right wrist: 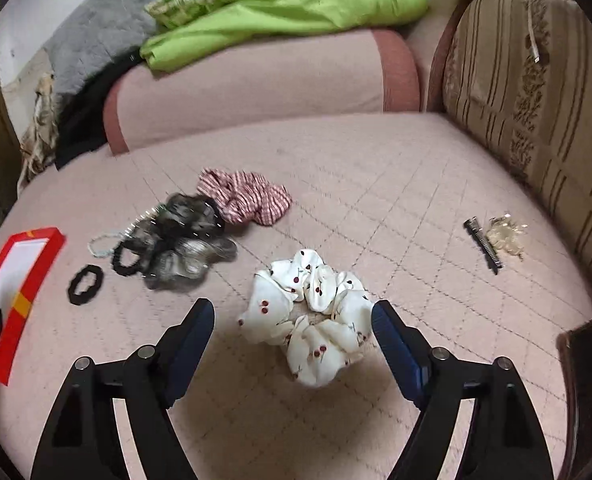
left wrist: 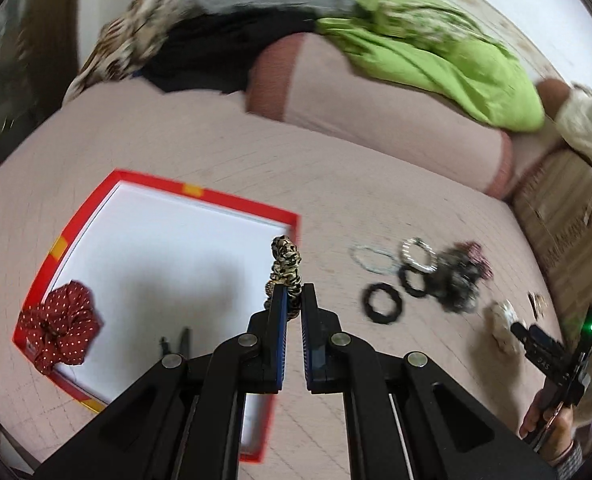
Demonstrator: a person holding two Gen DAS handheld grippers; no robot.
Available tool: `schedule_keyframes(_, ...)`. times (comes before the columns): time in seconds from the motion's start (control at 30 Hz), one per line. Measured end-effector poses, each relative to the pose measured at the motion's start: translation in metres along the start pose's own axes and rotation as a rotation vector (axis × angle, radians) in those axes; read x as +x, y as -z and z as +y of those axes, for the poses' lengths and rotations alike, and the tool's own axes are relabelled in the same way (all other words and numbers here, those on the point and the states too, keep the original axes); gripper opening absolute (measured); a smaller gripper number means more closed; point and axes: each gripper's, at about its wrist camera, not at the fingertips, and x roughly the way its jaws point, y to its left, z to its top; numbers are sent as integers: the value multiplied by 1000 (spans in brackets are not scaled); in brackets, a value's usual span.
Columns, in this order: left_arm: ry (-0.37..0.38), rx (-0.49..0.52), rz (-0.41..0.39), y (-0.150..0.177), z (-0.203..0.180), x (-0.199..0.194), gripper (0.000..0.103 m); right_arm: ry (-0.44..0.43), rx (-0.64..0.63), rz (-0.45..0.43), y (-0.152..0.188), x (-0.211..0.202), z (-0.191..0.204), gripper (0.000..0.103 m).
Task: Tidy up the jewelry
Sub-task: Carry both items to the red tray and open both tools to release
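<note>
Left claw (left wrist: 293, 294) grips a leopard scrunchie (left wrist: 286, 266) above the red box (left wrist: 232, 202); right claw (right wrist: 292, 320), open, straddles the cherry scrunchie (right wrist: 308, 316) on the bed (right wrist: 376, 184).

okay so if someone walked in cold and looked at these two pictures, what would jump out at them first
Probably the red-rimmed box with its white floor, lying on the pink quilted bed left of the left gripper, which is pinching a leopard-print scrunchie; a red polka-dot scrunchie sits in the box's near corner. Next, the white cherry-print scrunchie between the right gripper's open fingers, and the lime-green cloth on the bolster behind.
</note>
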Motion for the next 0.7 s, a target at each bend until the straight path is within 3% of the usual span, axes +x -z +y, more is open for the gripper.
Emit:
schedule_keyframes(0.03,-4,-18,3,-2,8,4,6,10,-1,13,-3,6,-1,78)
schedule_keyframes(0.1,-5,-45,4,-6,20,11,6,15,-7,51,-4,19,0,54)
schedule_keyframes(0.13,-8,-57,5,-10,27,15,6,8,-12,80,-4,26,2,27)
schedule_keyframes(0.17,-11,-64,6,-13,30,18,6,6,-17,104,-5,32,4,9)
schedule_keyframes(0.4,-26,-146,4,-36,67,45,6,-63,-39,103,-14,13,38,5)
schedule_keyframes(0.7,-77,-247,13,-57,125,68,6,-352,-153,101,-51,-11,174,5)
